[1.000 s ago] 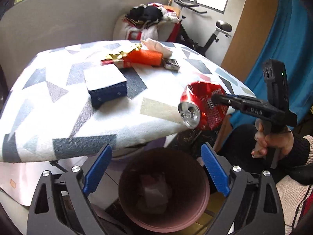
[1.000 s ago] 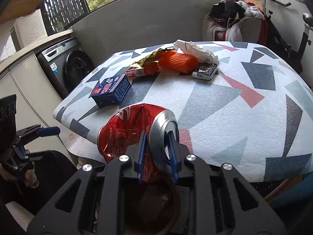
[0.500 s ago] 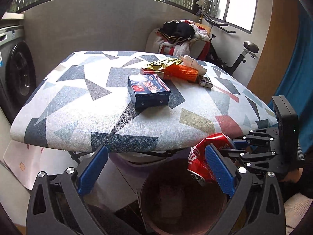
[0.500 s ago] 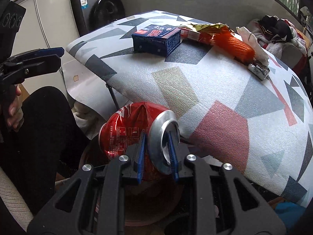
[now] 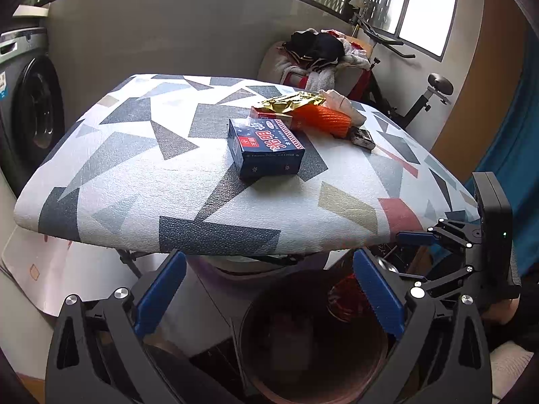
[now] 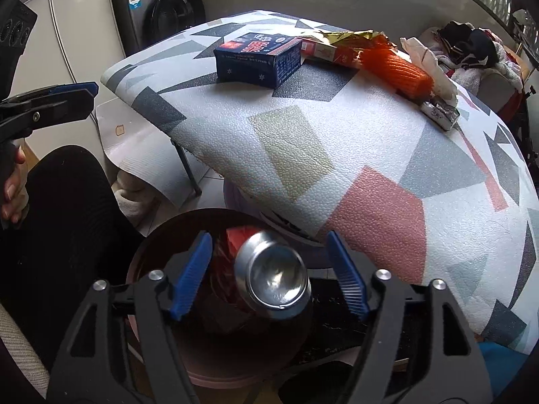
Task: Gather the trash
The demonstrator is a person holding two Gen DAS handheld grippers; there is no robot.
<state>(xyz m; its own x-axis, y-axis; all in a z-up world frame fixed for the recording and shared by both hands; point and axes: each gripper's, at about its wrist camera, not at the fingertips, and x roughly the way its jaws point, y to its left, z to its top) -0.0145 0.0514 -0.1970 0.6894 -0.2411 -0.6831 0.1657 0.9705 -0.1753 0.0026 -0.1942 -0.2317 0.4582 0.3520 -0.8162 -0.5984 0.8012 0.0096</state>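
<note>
Right gripper (image 6: 269, 276) opening, blue pads clear of the crushed red soda can (image 6: 269, 276), which sits loose between them over the mouth of the round brown trash bin (image 6: 148, 252), silver base turned up toward the camera. No pad pressing on the can. In the left wrist view, only a dim red patch of the can (image 5: 347, 298) showing just inside the bin's rim (image 5: 380, 363), partly behind a blue pad.

Left gripper (image 5: 269, 293) spread wide, nothing between its pads, hovering above the same bin, just off the near edge of the table (image 5: 134, 181) with the triangle-patterned cover.

On the table, toward the far right corner: blue ice cream box (image 5: 266, 148) nearest the middle, behind it a red carton (image 5: 269, 116) under a crumpled gold wrapper (image 5: 289, 104), then an orange net sleeve (image 5: 323, 121) and crumpled white paper (image 5: 340, 102), and a small dark pack (image 5: 362, 139) close to the right edge.

Beyond the left edge, washing machine (image 6: 161, 6) against the wall.
</note>
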